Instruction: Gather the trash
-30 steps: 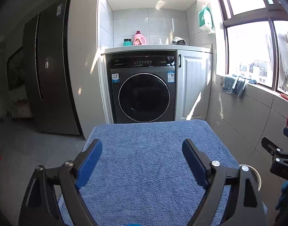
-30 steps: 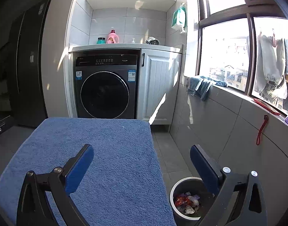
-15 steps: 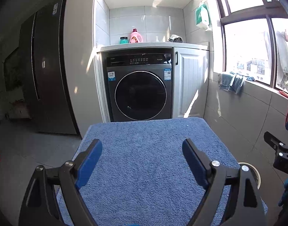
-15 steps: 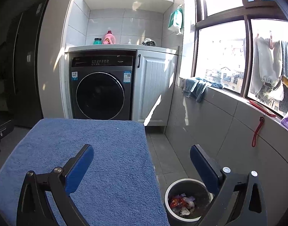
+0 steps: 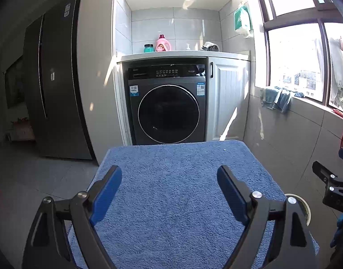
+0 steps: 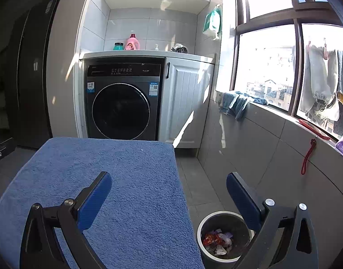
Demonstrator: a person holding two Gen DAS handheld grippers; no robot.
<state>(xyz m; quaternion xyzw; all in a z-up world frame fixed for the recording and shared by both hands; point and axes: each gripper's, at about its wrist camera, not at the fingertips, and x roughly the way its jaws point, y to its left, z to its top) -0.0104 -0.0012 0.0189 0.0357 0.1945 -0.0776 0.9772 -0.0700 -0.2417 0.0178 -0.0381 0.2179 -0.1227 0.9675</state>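
A grey trash bin (image 6: 243, 218) stands on the floor at the right of the table, with crumpled wrappers (image 6: 216, 239) inside. Its rim (image 5: 306, 204) peeks out behind the left gripper's right finger. My left gripper (image 5: 169, 170) hovers open over the blue towel (image 5: 171, 154) that covers the table, with nothing between its fingers. My right gripper (image 6: 169, 177) is open too, straddling the towel's right edge (image 6: 180, 179) with the bin under its right finger. A tiny white speck (image 6: 141, 149) lies near the towel's far edge.
A washing machine (image 5: 169, 114) and a white cabinet (image 5: 227, 103) stand beyond the table. A dark fridge (image 5: 57, 94) is at the left. A tiled wall under the window (image 6: 261, 148) runs along the right, with cloths on the sill (image 6: 236, 103).
Both views drift only slightly. Both grippers stay open, and nothing on the towel or in the bin has moved.
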